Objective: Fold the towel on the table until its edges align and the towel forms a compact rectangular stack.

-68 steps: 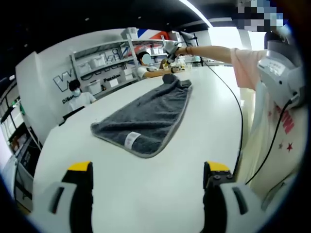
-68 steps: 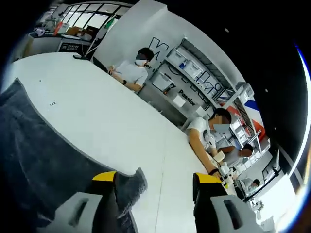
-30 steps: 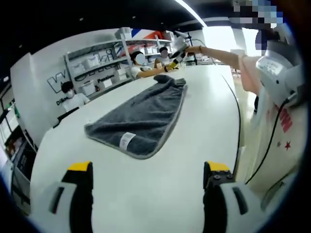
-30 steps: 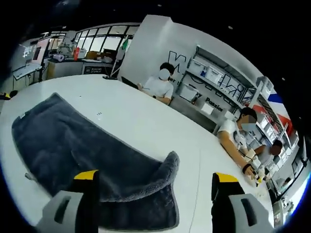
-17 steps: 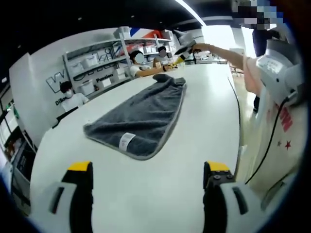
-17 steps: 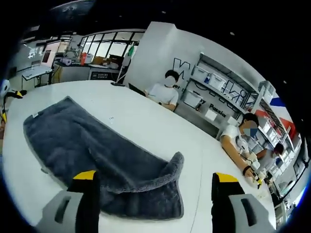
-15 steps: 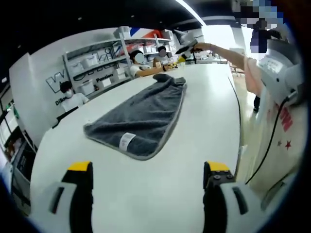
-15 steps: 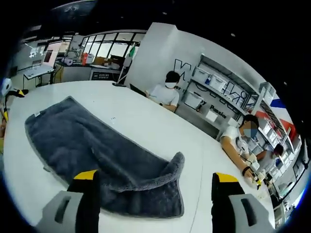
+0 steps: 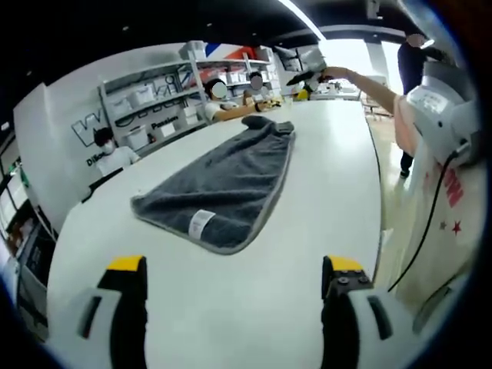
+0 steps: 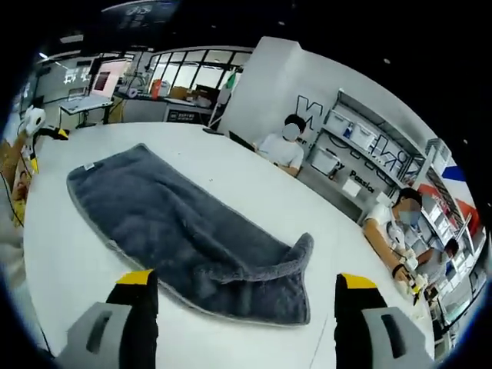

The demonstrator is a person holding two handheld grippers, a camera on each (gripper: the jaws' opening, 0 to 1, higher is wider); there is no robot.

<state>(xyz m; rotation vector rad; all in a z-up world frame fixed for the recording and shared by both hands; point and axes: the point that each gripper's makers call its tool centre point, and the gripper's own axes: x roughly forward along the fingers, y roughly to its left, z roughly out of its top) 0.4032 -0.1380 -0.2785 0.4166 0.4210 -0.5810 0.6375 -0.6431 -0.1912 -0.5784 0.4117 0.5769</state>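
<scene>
With both the left gripper (image 9: 227,288) and right gripper (image 10: 240,304) held wide apart and empty above the table (image 9: 323,200), we judged the grey towel (image 10: 184,231) wanted pinching at its curled far corner (image 10: 301,254), then carrying over square to the edge bearing the white label (image 9: 200,223).

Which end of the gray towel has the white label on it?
The flat end of the towel nearest the left gripper; the white label sits there, while the far end is curled up.

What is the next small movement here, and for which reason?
Probably lower the right gripper to the towel end nearest it. Its jaws are open and hold nothing, and that end has one corner flopped over. The rest lies flat and unfolded on the table.
</scene>
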